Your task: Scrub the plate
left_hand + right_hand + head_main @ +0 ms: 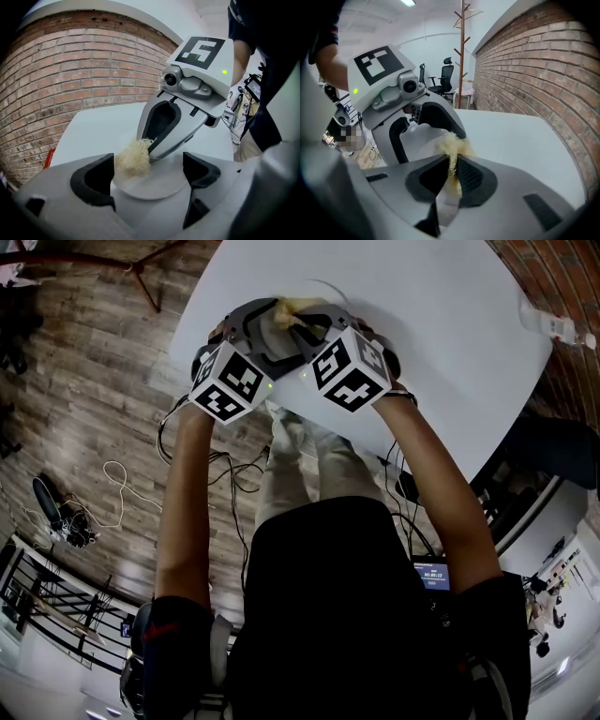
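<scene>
Plate (154, 183) is kept near the bench's (441, 324) near edge, its rim apparently clamped between the jaws of the left claw (149, 169). Scrubber (452, 143) is pinched in the right claw (452, 165) and touches the plate straight ahead of that claw.

Left gripper view: plate (157, 185) near rim hidden behind own jaws; right gripper (149, 151) tips buried in scrubber (135, 157).
Right gripper view: scrubber lower end lost between clamped jaws; plate mostly behind left gripper (424, 140).
Head view: plate nearly all covered by both grippers; scrubber only pale tuft showing. Table (450, 324) cut by top edge. White object (553, 326) at table rim: too small to identify. Screen (433, 575) text illegible.
</scene>
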The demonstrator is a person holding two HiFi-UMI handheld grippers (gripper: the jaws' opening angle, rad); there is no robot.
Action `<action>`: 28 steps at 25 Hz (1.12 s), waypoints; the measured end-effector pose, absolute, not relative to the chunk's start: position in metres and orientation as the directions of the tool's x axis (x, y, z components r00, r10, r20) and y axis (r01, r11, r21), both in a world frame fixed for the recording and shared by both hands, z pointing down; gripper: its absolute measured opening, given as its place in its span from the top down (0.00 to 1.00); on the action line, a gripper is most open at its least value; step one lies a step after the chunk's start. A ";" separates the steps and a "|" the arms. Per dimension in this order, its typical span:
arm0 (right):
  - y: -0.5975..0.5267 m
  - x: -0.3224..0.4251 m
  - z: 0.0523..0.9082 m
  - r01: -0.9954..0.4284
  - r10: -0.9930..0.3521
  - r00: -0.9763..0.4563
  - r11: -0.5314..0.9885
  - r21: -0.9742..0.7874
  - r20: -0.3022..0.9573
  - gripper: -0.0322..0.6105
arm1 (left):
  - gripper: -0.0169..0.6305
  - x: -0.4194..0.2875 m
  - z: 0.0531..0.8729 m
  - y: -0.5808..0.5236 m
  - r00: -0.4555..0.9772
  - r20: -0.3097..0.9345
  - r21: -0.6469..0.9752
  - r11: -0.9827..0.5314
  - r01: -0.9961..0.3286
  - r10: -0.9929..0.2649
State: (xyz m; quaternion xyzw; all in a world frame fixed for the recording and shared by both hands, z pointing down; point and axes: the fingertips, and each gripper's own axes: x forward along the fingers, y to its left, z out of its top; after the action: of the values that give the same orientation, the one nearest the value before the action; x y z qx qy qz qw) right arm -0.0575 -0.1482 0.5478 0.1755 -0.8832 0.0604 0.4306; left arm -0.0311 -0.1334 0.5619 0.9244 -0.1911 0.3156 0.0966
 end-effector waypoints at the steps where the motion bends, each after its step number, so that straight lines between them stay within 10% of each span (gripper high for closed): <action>1: -0.147 -0.058 0.548 -0.359 -0.251 -0.570 0.933 0.038 0.782 0.87 | 0.29 -0.031 0.562 -0.133 0.728 0.620 0.058 -0.908 -0.414 -0.293; 28: -0.122 -0.082 0.544 -0.172 -0.006 -0.669 0.974 -0.147 0.743 0.87 | 0.29 -0.032 0.561 -0.132 0.729 0.619 0.055 -0.910 -0.411 -0.292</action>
State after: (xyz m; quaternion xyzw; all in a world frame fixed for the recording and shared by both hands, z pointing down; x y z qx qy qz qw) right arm -0.0815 -0.1222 0.5444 0.0492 -0.9077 0.1029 0.4037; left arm -0.0320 -0.1322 0.5613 0.9250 -0.1901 0.3152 0.0946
